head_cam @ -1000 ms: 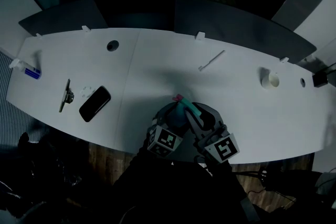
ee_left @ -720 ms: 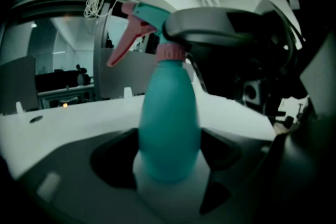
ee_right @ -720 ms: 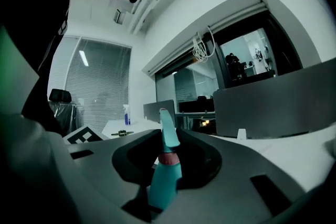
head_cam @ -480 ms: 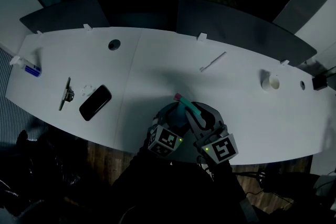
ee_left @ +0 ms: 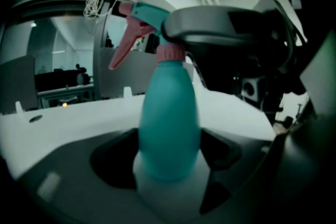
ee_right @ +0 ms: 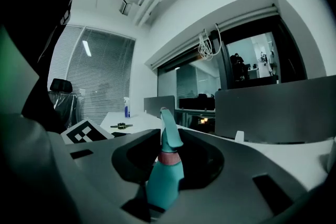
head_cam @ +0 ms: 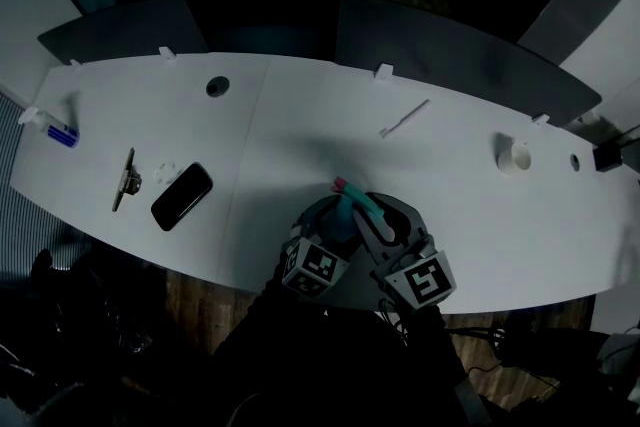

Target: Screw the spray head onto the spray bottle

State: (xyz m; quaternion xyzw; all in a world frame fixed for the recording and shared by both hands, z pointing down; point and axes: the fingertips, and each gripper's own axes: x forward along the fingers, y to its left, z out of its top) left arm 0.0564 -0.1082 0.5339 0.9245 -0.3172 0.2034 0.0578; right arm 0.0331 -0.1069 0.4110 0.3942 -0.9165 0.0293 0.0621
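Note:
A teal spray bottle (ee_left: 168, 118) stands upright near the table's front edge, between the jaws of my left gripper (ee_left: 168, 162), which is shut on its body. Its spray head (ee_left: 149, 16) sits on top, with a pink trigger, a pink collar (ee_left: 170, 53) and a pink nozzle (head_cam: 340, 184). My right gripper (ee_right: 168, 165) reaches in from the right and is shut on the back of the spray head (ee_right: 169, 136). In the head view the two grippers (head_cam: 325, 235) (head_cam: 388, 230) meet around the bottle (head_cam: 352, 210), which they largely hide.
On the white table (head_cam: 300, 135) lie a black phone (head_cam: 181, 196), a metal tool (head_cam: 125, 180), a small blue-labelled bottle (head_cam: 55, 131), a white stick (head_cam: 403, 117) and a tape roll (head_cam: 515, 154). Dark dividers (head_cam: 450, 50) line the far edge.

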